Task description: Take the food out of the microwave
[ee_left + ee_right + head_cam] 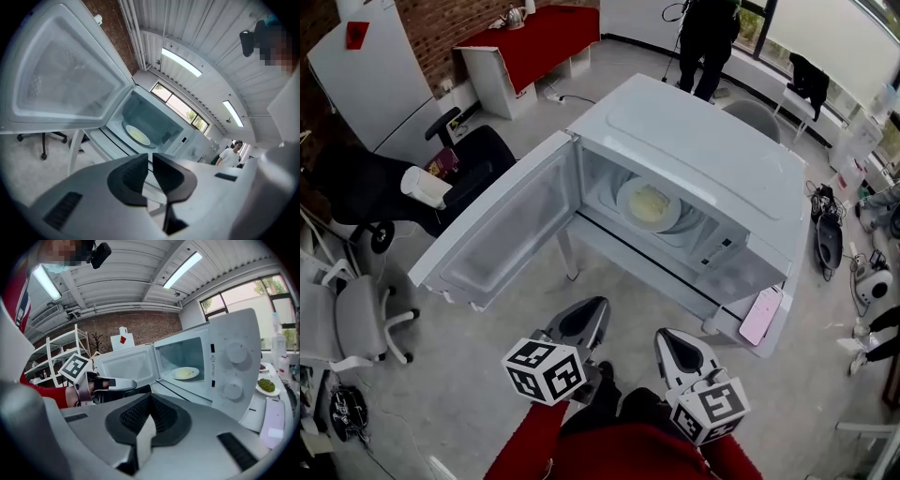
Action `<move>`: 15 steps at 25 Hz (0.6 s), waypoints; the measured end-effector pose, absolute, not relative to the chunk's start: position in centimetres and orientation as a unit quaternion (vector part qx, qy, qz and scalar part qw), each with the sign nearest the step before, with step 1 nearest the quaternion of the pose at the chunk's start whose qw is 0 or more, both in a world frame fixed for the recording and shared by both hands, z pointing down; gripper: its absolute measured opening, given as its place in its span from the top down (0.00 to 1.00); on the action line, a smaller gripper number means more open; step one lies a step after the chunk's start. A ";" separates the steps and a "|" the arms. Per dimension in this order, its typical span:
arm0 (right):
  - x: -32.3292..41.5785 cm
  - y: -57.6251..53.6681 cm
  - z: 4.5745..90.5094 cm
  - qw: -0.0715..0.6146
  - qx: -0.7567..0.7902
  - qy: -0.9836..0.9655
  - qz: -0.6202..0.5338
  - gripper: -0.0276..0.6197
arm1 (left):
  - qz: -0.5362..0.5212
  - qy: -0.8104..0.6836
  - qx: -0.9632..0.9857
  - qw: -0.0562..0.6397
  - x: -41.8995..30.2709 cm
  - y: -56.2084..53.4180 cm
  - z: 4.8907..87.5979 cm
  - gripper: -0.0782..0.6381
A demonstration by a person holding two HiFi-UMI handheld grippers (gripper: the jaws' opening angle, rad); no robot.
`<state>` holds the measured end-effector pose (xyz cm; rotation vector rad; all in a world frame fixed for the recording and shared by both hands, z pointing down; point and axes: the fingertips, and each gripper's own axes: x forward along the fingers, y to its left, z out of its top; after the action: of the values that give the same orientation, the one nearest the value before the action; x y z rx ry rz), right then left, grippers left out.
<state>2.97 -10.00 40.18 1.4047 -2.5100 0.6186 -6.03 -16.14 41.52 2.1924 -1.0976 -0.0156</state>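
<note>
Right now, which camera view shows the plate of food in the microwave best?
The head view: the plate shows from above, nearly whole, with pale yellow food on it. The right gripper view shows it small and side-on; the left gripper view shows it small, at a slant.

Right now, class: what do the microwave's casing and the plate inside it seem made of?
White boxy microwave: probably painted sheet metal, smooth satin top with pressed panel. Round white plate of pale yellow food: likely glazed ceramic, slight sheen; plastic possible.
</note>
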 end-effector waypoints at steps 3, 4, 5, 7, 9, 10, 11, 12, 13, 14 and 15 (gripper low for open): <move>2.7 -11.4 40.2 0.105 0.473 -0.849 0.210 0.94 | -0.007 -0.414 0.840 0.351 -5.7 -18.1 41.6 0.85; 2.7 -11.9 40.1 0.107 0.472 -0.850 0.209 0.94 | -0.009 -0.412 0.839 0.356 -5.5 -18.9 41.6 0.84; 2.7 -12.5 40.0 0.109 0.471 -0.851 0.208 0.94 | -0.011 -0.411 0.837 0.361 -5.4 -19.6 41.7 0.84; 2.7 -13.4 40.0 0.112 0.468 -0.853 0.205 0.94 | -0.015 -0.412 0.833 0.369 -5.1 -20.9 42.0 0.83; 2.8 -14.1 40.2 0.115 0.462 -0.855 0.205 0.94 | -0.018 -0.414 0.828 0.379 -4.7 -22.1 42.5 0.83; 3.0 -14.4 40.2 0.116 0.459 -0.856 0.206 0.94 | -0.021 -0.414 0.824 0.387 -4.4 -22.6 42.7 0.83; 3.1 -14.7 40.2 0.118 0.456 -0.858 0.206 0.94 | -0.024 -0.413 0.820 0.396 -4.1 -23.1 43.0 0.83; 3.3 -15.0 40.2 0.120 0.453 -0.859 0.205 0.94 | -0.028 -0.413 0.815 0.405 -3.7 -23.6 43.2 0.82; 3.4 -15.3 40.3 0.123 0.450 -0.861 0.205 0.94 | -0.032 -0.412 0.811 0.413 -3.4 -24.2 43.4 0.82; 3.5 -15.6 40.3 0.125 0.447 -0.862 0.205 0.94 | -0.033 -0.413 0.808 0.420 -3.2 -24.8 43.6 0.82; 3.5 -16.1 40.4 0.126 0.444 -0.863 0.206 0.94 | -0.034 -0.414 0.805 0.424 -3.1 -25.5 43.9 0.81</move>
<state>3.47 -16.09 40.43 1.2941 -2.5115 0.6001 -3.13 -25.53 43.91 2.0133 -1.0347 -0.0841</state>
